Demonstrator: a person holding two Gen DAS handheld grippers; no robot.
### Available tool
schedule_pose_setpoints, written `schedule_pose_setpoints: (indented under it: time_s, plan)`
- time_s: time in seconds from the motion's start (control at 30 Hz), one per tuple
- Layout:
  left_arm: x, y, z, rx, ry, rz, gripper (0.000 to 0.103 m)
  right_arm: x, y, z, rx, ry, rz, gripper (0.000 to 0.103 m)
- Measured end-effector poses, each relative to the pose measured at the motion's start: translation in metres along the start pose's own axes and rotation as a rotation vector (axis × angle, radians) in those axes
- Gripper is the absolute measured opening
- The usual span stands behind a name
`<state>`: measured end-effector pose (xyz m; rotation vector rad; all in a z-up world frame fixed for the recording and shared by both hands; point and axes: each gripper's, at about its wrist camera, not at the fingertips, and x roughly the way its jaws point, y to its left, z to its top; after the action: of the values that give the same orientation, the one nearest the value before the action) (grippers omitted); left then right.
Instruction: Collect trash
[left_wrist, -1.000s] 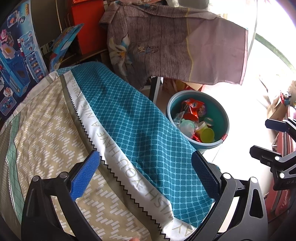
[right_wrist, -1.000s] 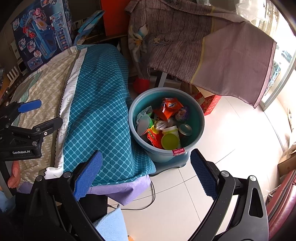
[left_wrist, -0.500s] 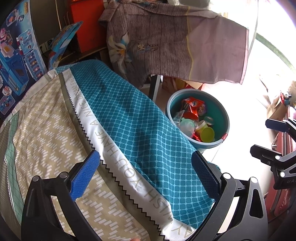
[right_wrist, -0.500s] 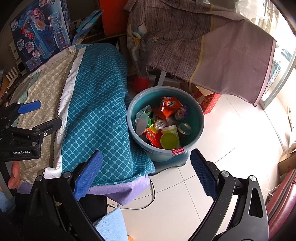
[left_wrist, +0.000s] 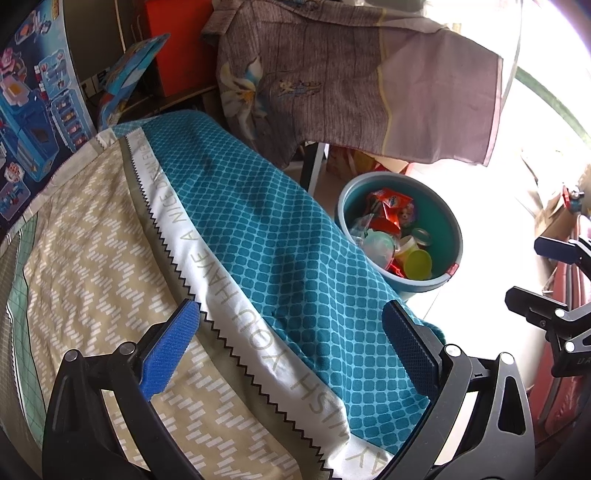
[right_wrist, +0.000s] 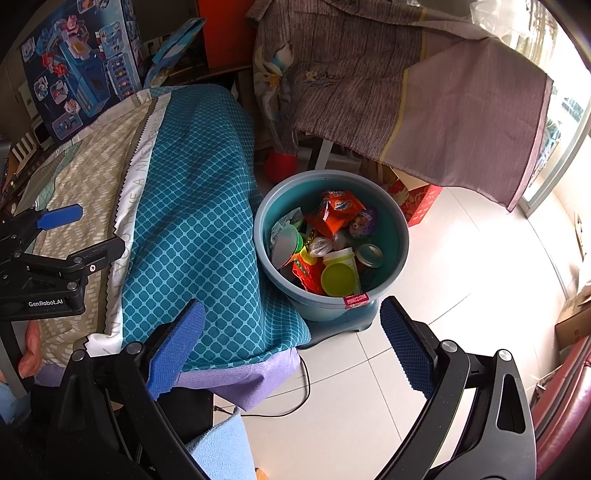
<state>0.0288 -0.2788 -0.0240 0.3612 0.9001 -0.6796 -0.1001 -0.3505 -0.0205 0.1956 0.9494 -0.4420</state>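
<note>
A teal bucket (right_wrist: 400, 236) stands on the tiled floor beside the cloth-covered table and also shows in the left wrist view (left_wrist: 452, 229). It holds several pieces of trash: an orange snack wrapper (right_wrist: 338, 212), a yellow-green lid (right_wrist: 337, 279), a small can (right_wrist: 370, 254), a clear cup. My left gripper (left_wrist: 291, 347) is open and empty above the tablecloth (left_wrist: 258, 240). My right gripper (right_wrist: 291, 339) is open and empty, above the floor just in front of the bucket. Each gripper shows at the edge of the other's view.
The table carries a teal and beige patterned cloth (right_wrist: 192, 206). A grey-purple cloth (right_wrist: 424, 96) hangs over furniture behind the bucket. A toy box (right_wrist: 77, 62) leans at the back left. A red box (right_wrist: 421, 201) and a black cable (right_wrist: 295, 398) lie on the floor.
Both views have shifted only slightly; the bucket sits a little lower and further left in the right wrist view. Both grippers stay open and empty.
</note>
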Motion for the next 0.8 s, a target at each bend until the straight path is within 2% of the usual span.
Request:
schedule_pose_setpoints:
  time_s: [0.8]
  plan:
    - [0.0005,-0.0007,-0.0012,-0.004,0.015,0.001,0.099,0.0028,-0.0001,-0.0004,-0.004,0.001,-0.004,0.092]
